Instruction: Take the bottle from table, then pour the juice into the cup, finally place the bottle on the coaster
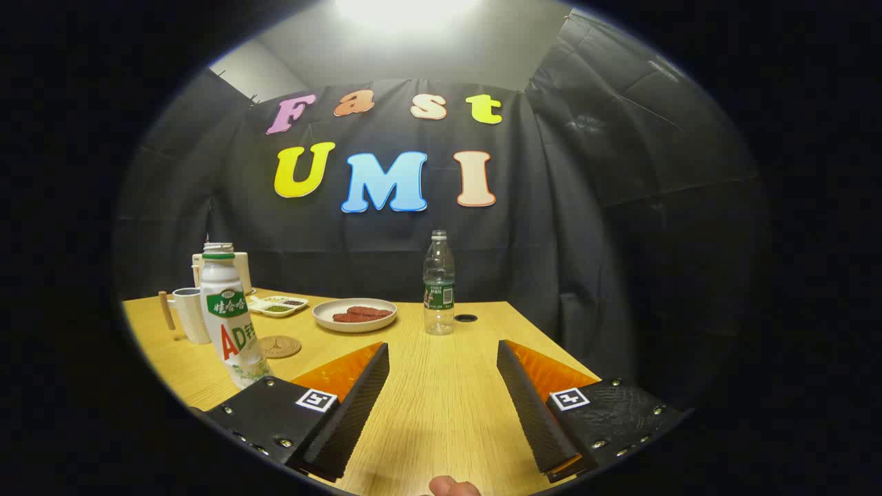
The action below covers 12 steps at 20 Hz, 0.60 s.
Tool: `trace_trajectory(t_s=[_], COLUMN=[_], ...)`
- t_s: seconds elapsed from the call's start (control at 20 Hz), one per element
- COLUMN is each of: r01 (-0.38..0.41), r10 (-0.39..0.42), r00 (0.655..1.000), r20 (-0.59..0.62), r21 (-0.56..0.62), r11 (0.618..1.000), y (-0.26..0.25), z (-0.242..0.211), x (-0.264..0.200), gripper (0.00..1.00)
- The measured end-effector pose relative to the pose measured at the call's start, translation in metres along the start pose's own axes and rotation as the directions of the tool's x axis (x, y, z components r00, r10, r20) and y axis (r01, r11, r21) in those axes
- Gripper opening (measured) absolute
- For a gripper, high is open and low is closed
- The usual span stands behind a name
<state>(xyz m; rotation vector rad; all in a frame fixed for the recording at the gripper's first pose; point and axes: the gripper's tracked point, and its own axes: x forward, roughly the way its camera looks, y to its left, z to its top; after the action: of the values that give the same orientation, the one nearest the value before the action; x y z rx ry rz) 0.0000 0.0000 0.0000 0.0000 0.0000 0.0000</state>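
1. We see one strong lamp [406, 10] overhead, blown out to white, with its glow spreading across the pale wall beneath it.
2. The wooden table [441, 393] is evenly and warmly lit; shadows under things are short and soft.
3. The dark cloth backdrop soaks up light, showing only faint sheen on its folds at the right.
4. Fisheye distortion bends the table's edges and darkens the rim.
5. The gripper [441, 403], fingers wide apart with nothing between them, looks sharp; a fingertip [453, 487] below is blurred.
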Motion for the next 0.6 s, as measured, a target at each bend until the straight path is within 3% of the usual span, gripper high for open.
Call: trace_trajectory(t_s=[0.3, 0.6], r01=[0.031, 0.052], r10=[-0.032, -0.051], r00=[0.999, 0.998], r20=[0.007, -0.031], r21=[0.079, 0.037], r11=[0.996, 0.998], y=[-0.008, 0.009], z=[0.015, 0.053], x=[0.032, 0.008], gripper=[0.97, 0.97])
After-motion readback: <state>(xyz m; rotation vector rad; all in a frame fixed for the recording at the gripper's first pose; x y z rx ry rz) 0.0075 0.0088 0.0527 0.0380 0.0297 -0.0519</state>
